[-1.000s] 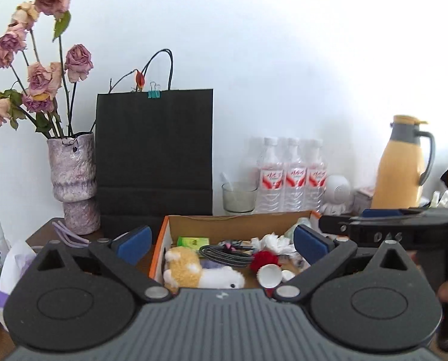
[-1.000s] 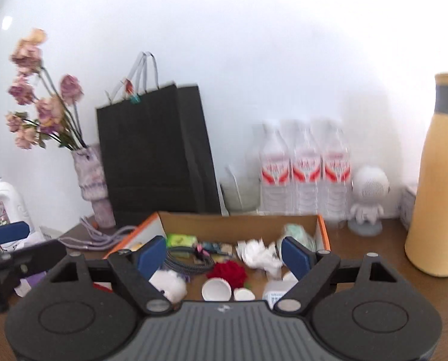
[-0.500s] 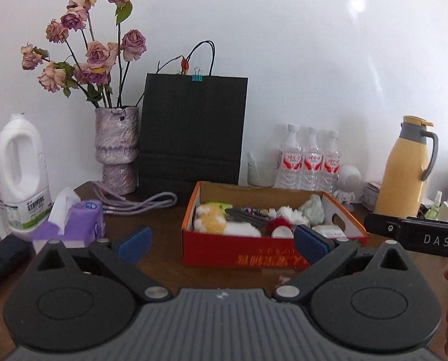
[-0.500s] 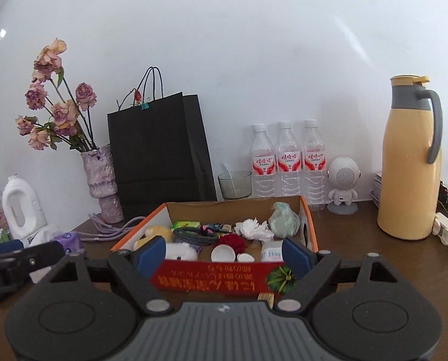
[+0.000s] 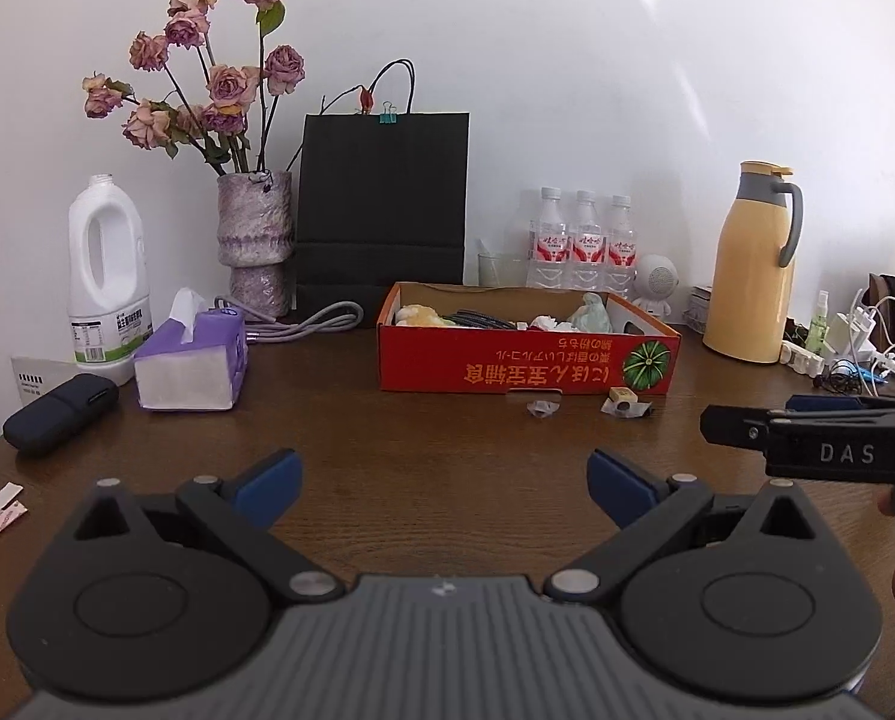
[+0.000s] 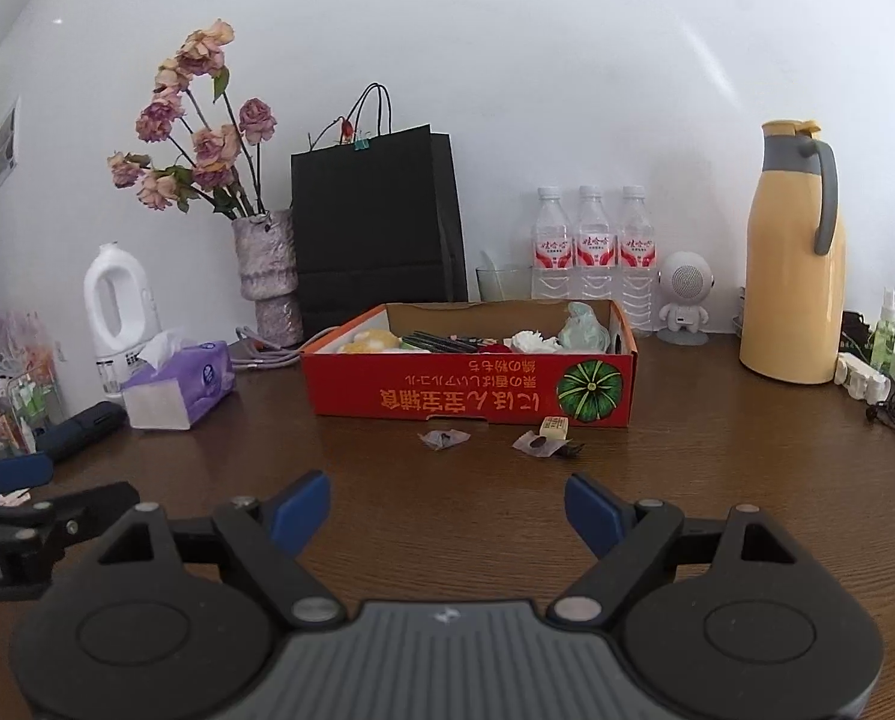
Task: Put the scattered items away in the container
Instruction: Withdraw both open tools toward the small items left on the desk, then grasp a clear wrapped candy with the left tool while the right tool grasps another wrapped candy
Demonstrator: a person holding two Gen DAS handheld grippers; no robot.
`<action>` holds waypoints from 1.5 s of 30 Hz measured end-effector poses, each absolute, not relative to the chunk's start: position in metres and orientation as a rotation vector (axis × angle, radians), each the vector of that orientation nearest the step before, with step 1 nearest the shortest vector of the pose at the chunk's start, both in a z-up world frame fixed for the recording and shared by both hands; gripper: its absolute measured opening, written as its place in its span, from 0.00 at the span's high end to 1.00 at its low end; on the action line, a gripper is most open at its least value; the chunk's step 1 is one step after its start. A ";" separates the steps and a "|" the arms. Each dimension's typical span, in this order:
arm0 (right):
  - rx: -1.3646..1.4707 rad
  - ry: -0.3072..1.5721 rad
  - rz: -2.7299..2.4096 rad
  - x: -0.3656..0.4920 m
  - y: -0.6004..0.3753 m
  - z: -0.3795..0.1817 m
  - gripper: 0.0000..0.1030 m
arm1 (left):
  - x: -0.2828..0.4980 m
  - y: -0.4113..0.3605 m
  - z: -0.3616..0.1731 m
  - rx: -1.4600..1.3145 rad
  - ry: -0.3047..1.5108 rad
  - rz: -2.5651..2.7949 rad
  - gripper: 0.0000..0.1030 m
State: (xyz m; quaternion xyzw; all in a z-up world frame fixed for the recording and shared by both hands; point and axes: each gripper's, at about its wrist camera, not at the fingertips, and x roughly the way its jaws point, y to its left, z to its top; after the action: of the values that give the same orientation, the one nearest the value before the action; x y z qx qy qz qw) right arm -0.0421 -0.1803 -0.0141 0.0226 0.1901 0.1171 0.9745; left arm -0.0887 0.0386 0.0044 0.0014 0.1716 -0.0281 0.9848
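Scraps lie beyond the open right tool.

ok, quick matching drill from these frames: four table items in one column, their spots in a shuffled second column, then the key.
Items:
1. tissue pack
2. thermos
3. black bag
4. scraps

Places:
A. on the table just in front of the red box
B. behind the box, against the wall
C. left of the box, by the white jug
D. right of the box

Pairs: 1-C, 2-D, 3-B, 4-A
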 end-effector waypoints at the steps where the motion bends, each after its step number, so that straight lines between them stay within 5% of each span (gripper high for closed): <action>1: 0.043 0.377 0.235 -0.044 -0.181 -0.012 0.17 | -0.092 0.038 0.004 0.011 0.338 -0.054 0.00; 15: 0.066 0.415 0.135 -0.051 -0.195 -0.017 0.17 | -0.085 0.037 0.000 0.002 0.344 -0.068 0.00; 24: 0.055 0.488 0.119 0.022 -0.214 -0.031 0.17 | 0.017 0.019 0.007 0.032 0.414 -0.151 0.00; 32: 0.005 0.585 0.208 0.146 -0.197 -0.053 0.34 | 0.123 -0.003 -0.016 0.005 0.592 -0.327 0.22; 35: -0.038 0.611 0.208 0.169 -0.193 -0.060 0.54 | 0.153 -0.017 -0.032 0.040 0.640 -0.360 0.33; 42: -0.089 0.619 0.248 0.175 -0.196 -0.069 0.80 | 0.189 -0.026 -0.043 0.046 0.668 -0.403 0.70; 45: -0.075 0.620 0.260 0.173 -0.197 -0.070 0.81 | 0.191 -0.029 -0.047 0.061 0.687 -0.427 0.83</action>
State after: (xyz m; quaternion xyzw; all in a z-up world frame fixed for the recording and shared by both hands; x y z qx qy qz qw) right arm 0.1730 -0.1974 -0.0702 -0.0367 0.3039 0.1273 0.9434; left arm 0.1910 -0.0293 -0.0465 0.0296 0.3342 -0.2076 0.9189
